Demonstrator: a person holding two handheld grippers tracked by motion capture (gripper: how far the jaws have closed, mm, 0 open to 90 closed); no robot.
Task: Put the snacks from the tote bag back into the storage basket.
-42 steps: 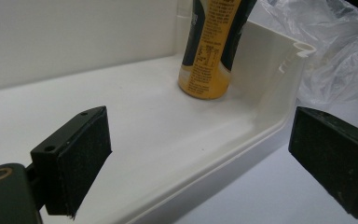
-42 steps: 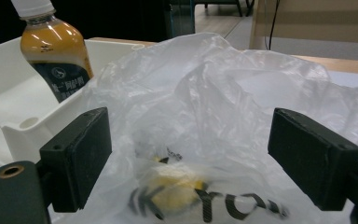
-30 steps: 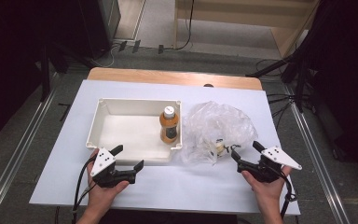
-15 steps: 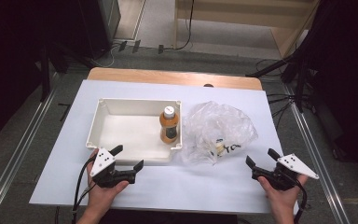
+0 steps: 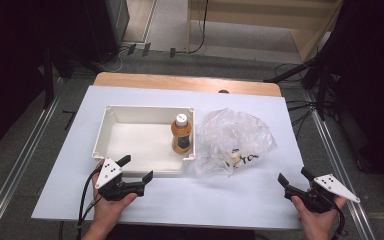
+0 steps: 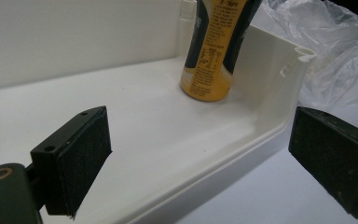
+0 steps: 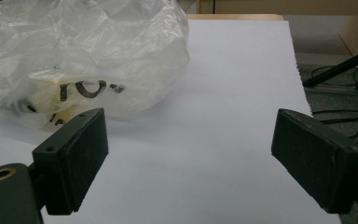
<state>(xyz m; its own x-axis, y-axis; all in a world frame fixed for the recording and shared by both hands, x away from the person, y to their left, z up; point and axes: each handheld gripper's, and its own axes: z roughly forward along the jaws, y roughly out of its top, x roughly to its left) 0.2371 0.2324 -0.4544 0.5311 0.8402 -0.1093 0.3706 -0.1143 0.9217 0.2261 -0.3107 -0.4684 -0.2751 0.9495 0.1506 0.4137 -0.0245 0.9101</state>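
A white plastic bin sits on the white table, and an orange drink bottle with a white cap stands upright in its right end. The left gripper view looks into the bin at the bottle's base. A crumpled clear plastic bag with something yellow inside lies right of the bin, and fills the upper left of the right gripper view. My left gripper is open at the bin's near wall, holding nothing. My right gripper is open and empty at the table's near right corner, well clear of the bag.
The white sheet covers a wooden tabletop whose far strip shows. Metal rails run along both sides on the floor. Cables lie on the floor at the right, and a wooden unit stands at the back.
My right gripper has pulled back from the bag toward the near right corner of the table. The left gripper, bin, bottle and bag have stayed put.
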